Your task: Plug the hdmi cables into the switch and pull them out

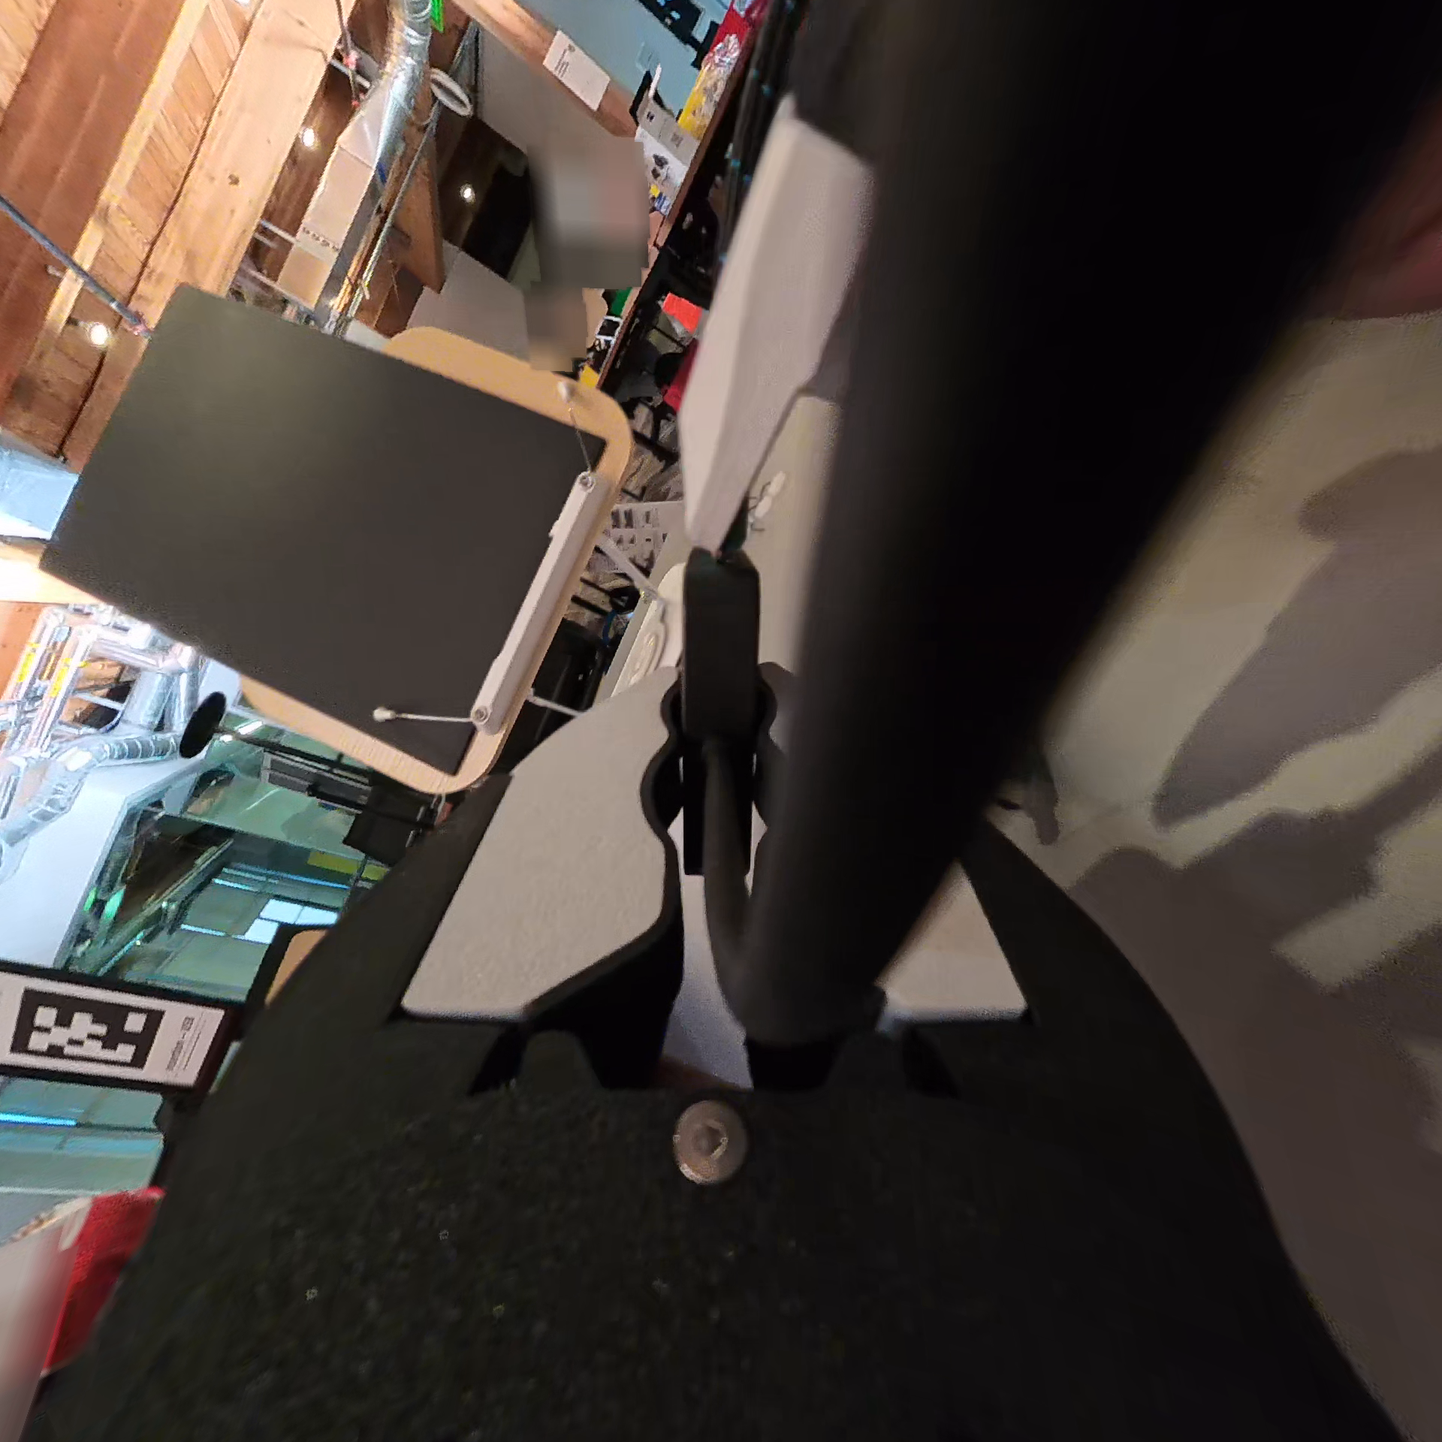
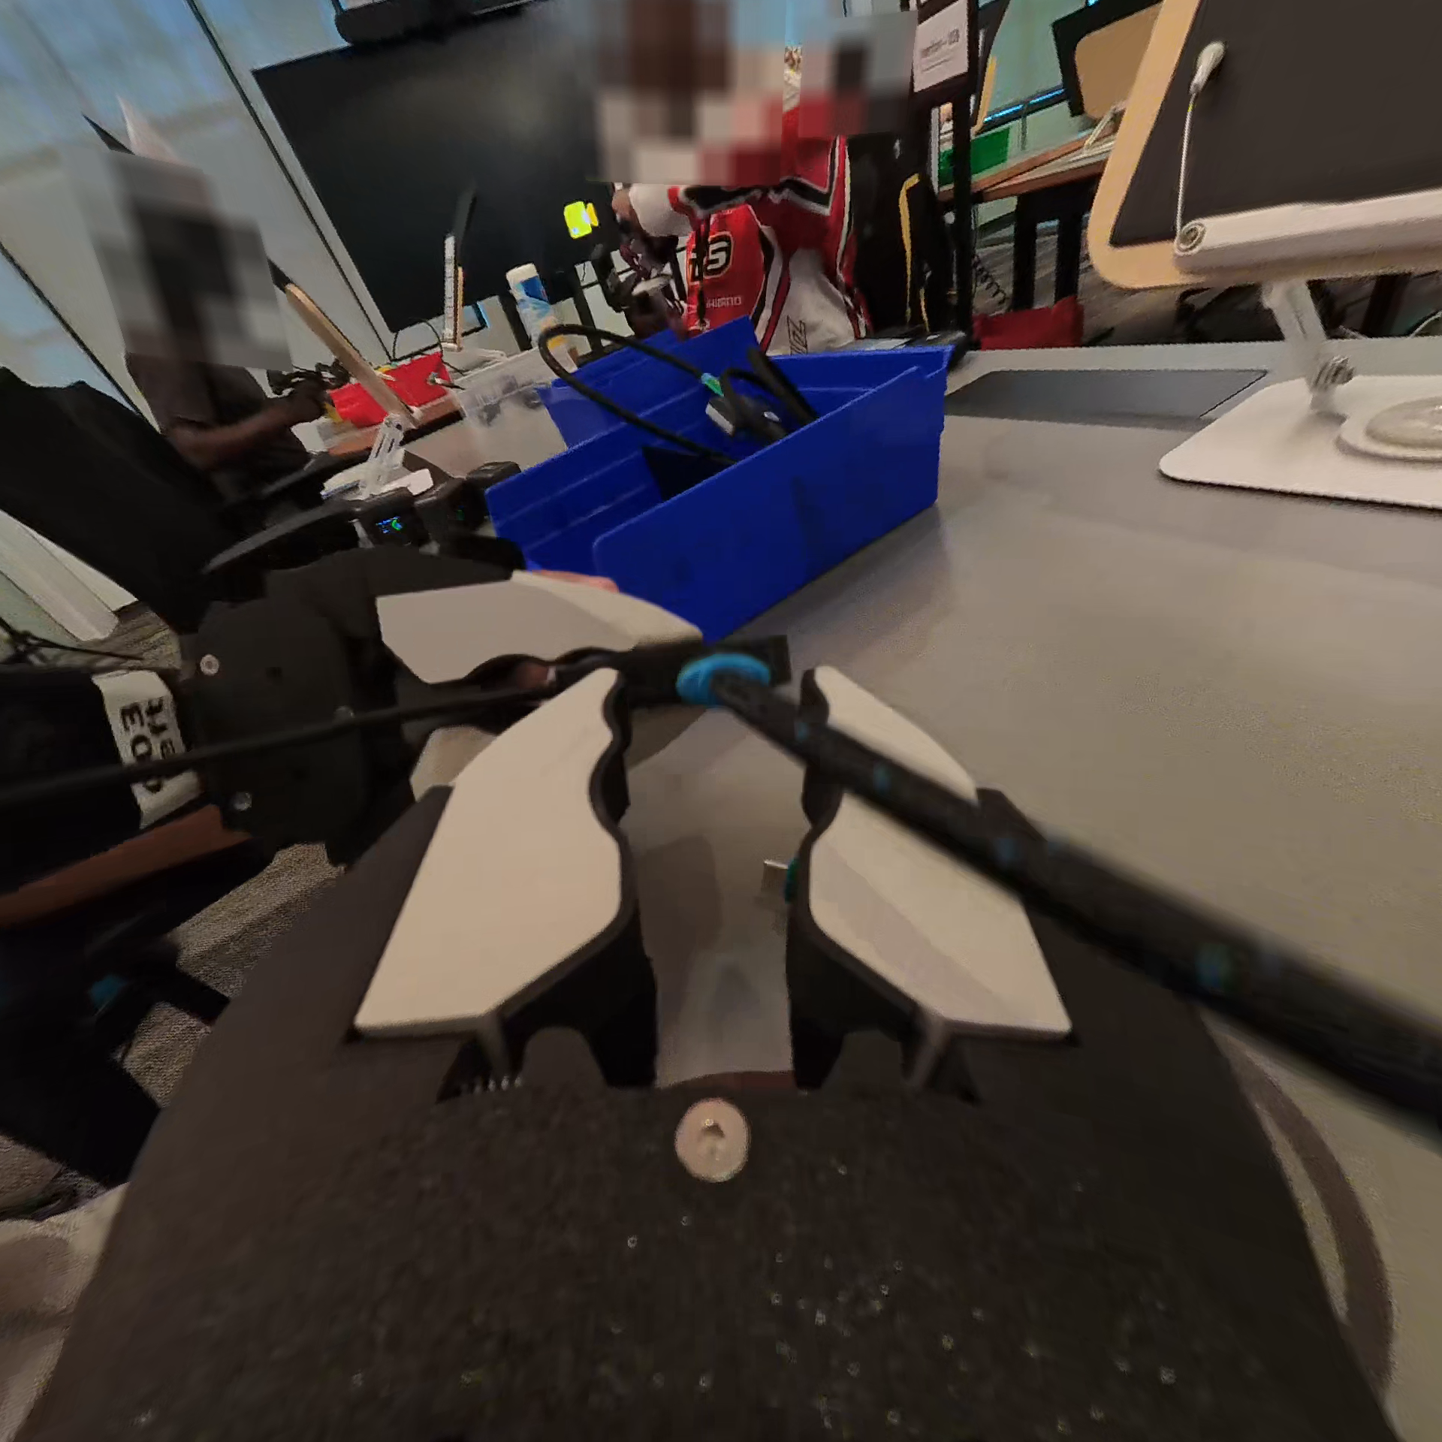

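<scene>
Left gripper [image 1: 714, 749] is clamped on a black plug [image 1: 718, 648], its thin cable [image 1: 722, 850] looping back between the fingers; in the right wrist view it sits at left, level with the switch [image 2: 702, 667]. Right gripper [image 2: 714, 702] is half open and holds nothing, with the blue-flecked braided cable [image 2: 1014, 847] lying across its right finger [image 2: 897, 882] and running up to the switch. Blue bin [image 2: 749, 476] with more cables [image 2: 671, 390] sits behind on the grey table [image 2: 1131, 663].

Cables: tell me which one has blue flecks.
The braided cable crossing the right gripper, with the blue collar. The cables in the blue bin are plain black.
</scene>
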Tool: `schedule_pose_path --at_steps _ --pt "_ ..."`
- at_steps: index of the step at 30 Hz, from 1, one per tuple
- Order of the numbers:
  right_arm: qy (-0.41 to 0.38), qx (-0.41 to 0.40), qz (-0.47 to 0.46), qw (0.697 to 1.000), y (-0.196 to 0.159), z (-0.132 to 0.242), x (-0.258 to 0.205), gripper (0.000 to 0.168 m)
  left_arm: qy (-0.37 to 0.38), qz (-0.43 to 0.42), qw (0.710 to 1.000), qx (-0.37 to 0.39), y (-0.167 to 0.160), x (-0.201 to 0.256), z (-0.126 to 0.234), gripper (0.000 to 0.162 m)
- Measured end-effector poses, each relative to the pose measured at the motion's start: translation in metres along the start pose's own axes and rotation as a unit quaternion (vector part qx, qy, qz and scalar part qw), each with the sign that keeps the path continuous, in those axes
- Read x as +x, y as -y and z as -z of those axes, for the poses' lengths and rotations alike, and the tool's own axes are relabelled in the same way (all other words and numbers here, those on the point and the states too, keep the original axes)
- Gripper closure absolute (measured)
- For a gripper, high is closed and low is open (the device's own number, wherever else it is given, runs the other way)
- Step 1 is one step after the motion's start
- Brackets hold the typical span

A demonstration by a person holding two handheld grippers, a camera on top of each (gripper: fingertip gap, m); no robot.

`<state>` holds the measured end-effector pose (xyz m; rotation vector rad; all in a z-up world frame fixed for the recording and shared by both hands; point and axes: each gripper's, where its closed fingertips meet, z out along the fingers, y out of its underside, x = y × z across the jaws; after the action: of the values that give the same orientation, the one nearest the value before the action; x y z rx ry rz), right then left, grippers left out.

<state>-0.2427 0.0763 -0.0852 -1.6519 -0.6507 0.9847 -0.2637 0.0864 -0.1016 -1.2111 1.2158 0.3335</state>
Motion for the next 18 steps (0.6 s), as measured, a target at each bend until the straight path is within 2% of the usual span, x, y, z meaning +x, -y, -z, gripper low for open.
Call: schedule_pose_path --at_steps 2,7,13,15,16,18 --pt "0.0 -0.015 0.005 1.0 -0.003 0.002 0.002 0.147 -0.002 -0.012 1.0 0.005 0.003 0.005 -0.001 0.15" --pt "0.002 -0.067 0.019 0.998 -0.011 0.007 0.006 0.147 -0.012 -0.03 0.999 -0.001 0.003 0.01 -0.004 0.15" --pt "0.005 -0.072 0.008 0.997 -0.006 0.012 0.007 0.147 -0.002 -0.03 0.999 -0.023 0.005 0.005 -0.006 0.15" --pt "-0.026 -0.037 0.0 0.999 0.007 0.024 0.022 0.147 0.016 -0.004 0.992 -0.121 -0.041 -0.014 -0.009 0.149" --pt "-0.04 -0.024 -0.009 0.999 0.016 0.037 0.034 0.148 0.014 0.032 0.989 -0.141 -0.064 -0.024 -0.006 0.149" --pt "-0.037 -0.013 -0.01 0.999 0.028 0.055 0.046 0.148 0.013 0.054 0.99 -0.128 -0.07 -0.033 0.001 0.151"
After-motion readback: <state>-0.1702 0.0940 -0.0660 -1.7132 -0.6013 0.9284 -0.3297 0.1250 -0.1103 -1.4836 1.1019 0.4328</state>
